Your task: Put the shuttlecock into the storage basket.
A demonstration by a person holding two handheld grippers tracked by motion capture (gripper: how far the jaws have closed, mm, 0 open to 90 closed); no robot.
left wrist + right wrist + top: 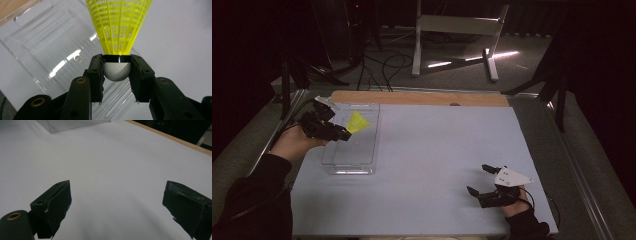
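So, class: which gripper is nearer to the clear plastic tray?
Left. The left gripper hangs over the clear plastic tray, shut on a yellow shuttlecock by its white head. The right gripper rests open on the table, far across from the tray.

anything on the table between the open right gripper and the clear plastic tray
Nothing: in the high view, bare pale-blue table separates the right gripper from the clear plastic tray.
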